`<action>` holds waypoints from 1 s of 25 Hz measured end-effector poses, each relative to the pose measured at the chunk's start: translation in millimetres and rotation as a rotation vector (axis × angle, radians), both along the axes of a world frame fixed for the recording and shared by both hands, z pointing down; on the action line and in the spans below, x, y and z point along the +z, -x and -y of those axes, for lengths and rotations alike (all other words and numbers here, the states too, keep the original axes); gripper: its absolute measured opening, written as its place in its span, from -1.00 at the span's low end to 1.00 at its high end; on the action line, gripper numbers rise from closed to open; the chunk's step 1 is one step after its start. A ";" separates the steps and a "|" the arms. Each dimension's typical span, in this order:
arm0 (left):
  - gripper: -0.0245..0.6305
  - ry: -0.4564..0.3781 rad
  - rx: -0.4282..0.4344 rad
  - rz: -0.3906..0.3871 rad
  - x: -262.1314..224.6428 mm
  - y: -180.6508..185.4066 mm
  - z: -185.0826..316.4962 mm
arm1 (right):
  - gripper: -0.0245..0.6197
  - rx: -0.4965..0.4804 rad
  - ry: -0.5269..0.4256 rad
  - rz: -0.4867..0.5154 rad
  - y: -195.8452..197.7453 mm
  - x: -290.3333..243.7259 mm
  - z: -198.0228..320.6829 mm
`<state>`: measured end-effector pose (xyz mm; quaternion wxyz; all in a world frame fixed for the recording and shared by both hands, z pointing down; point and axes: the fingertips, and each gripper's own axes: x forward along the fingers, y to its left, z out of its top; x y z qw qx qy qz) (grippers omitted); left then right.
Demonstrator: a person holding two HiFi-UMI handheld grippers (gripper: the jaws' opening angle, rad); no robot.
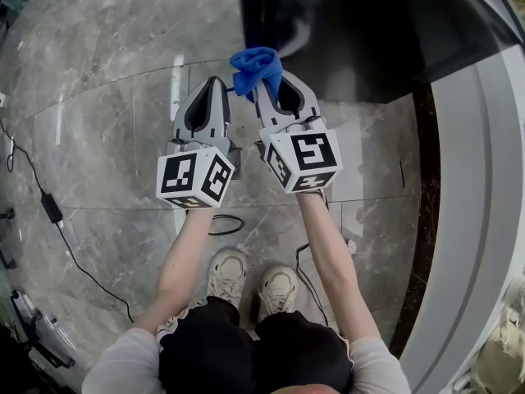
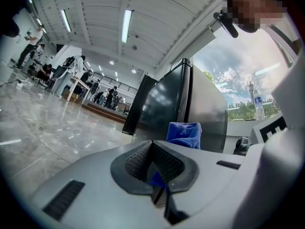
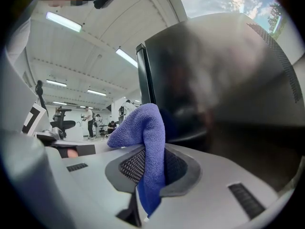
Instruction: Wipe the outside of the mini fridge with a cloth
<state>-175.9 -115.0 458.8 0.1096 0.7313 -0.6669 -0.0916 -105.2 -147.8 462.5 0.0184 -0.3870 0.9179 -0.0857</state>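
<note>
The black mini fridge [image 1: 361,31] stands on the floor at the head view's upper right, and its dark glossy side fills the right gripper view [image 3: 224,75]. A blue cloth [image 1: 255,68] sticks up from my right gripper [image 1: 267,87], which is shut on it, close to the fridge's near left corner. In the right gripper view the cloth [image 3: 145,128] is pinched between the mesh pads. My left gripper [image 1: 216,82] hangs just left of the right one, shut with nothing in it. Its own view shows the cloth [image 2: 185,133] and the fridge [image 2: 190,104] ahead.
Grey marble floor [image 1: 98,97] spreads to the left, with a black cable and power brick [image 1: 51,208] on it. A pale curved ledge [image 1: 484,220] runs down the right side. The person's shoes [image 1: 246,279] stand below the grippers. People and desks [image 2: 76,80] are far off.
</note>
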 end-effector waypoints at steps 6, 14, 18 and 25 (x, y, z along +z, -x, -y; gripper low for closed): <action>-0.91 0.009 0.049 0.001 5.9 -25.4 4.9 | -0.67 0.070 -0.007 -0.011 -41.1 1.6 8.4; -0.91 0.021 0.107 0.004 15.9 -62.1 15.4 | -0.67 0.259 0.004 -0.019 -137.6 8.2 35.1; -0.91 0.017 0.168 0.000 20.8 -94.7 23.0 | -0.67 0.361 0.008 -0.037 -193.0 12.0 48.2; -0.91 0.013 0.226 0.012 25.7 -133.0 42.3 | -0.67 0.485 0.026 -0.050 -276.3 16.3 72.3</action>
